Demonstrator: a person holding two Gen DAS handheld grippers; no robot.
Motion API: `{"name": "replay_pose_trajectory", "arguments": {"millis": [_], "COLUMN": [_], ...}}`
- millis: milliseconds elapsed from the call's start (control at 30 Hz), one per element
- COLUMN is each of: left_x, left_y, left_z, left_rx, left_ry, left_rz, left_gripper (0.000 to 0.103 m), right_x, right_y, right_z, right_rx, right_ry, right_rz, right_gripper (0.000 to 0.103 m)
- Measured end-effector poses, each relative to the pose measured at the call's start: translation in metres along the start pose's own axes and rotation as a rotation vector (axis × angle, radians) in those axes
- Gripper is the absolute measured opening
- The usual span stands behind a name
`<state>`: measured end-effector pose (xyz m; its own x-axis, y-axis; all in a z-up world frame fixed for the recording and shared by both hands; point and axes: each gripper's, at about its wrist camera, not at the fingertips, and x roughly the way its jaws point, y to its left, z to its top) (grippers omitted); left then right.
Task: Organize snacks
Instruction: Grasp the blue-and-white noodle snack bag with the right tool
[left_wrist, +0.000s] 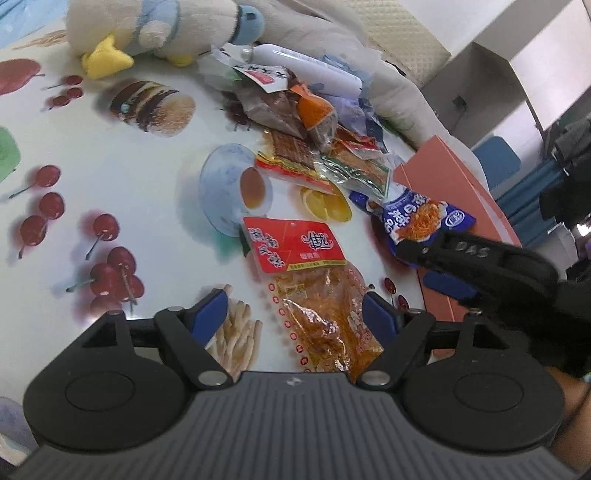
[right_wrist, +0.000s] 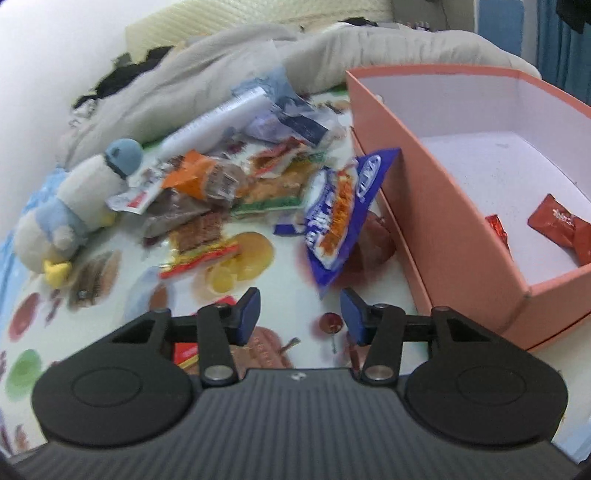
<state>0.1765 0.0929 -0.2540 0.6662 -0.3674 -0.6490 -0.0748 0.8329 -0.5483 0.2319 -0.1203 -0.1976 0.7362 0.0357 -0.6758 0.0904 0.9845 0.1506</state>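
Note:
A pile of snack packets (left_wrist: 306, 125) lies on a fruit-print tablecloth (left_wrist: 122, 173). My left gripper (left_wrist: 293, 314) is open, its jaws on either side of a red and orange packet (left_wrist: 314, 288) lying on the cloth. A blue and white packet (right_wrist: 332, 218) leans against the outer wall of a pink box (right_wrist: 436, 206); it also shows in the left wrist view (left_wrist: 417, 218). My right gripper (right_wrist: 300, 314) is open just below that packet's lower tip, not gripping it. In the left wrist view the right gripper's black finger (left_wrist: 480, 258) overlaps the packet.
The pink box holds two red wrapped snacks (right_wrist: 557, 229). A plush penguin (right_wrist: 77, 199) lies left of the pile, next to a white tube (right_wrist: 214, 118). Beige bedding (right_wrist: 221, 70) lies behind the table. The box stands at the table's right edge.

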Motion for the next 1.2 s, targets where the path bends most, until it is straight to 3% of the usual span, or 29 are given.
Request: {"name": "replay_pose_trajectory", "arguments": {"millis": [100, 167, 233, 333, 567, 1033, 1200], "left_x": [-0.004, -0.005, -0.006, -0.009, -0.027, -0.059, -0.064], "left_y": [0.003, 0.004, 0.004, 0.003, 0.005, -0.006, -0.011], "left_z": [0.0, 0.0, -0.001, -0.003, -0.01, -0.034, -0.035], "left_rx": [-0.015, -0.015, -0.017, -0.026, -0.086, -0.097, -0.085], "left_ry": [-0.003, -0.001, 0.001, 0.0, -0.018, -0.03, -0.027], "left_rz": [0.0, 0.001, 0.005, 0.013, 0.051, 0.089, 0.091], "left_gripper": [0.082, 0.082, 0.082, 0.082, 0.081, 0.081, 0.081], "right_x": [0.012, 0.019, 0.024, 0.021, -0.011, -0.071, -0.08], "right_y": [-0.002, -0.004, -0.005, -0.006, -0.004, -0.023, -0.021], "right_z": [0.001, 0.003, 0.005, 0.006, -0.008, -0.07, -0.089], "right_rx": [0.017, 0.027, 0.016, 0.01, 0.004, -0.032, -0.05], "right_ry": [-0.013, -0.014, -0.018, -0.02, -0.027, 0.083, 0.158], "right_rz": [-0.04, -0.055, -0.063, -0.044, 0.017, 0.146, 0.228], "right_gripper": [0.047, 0.036, 0.015, 0.006, 0.004, 0.004, 0.004]}}
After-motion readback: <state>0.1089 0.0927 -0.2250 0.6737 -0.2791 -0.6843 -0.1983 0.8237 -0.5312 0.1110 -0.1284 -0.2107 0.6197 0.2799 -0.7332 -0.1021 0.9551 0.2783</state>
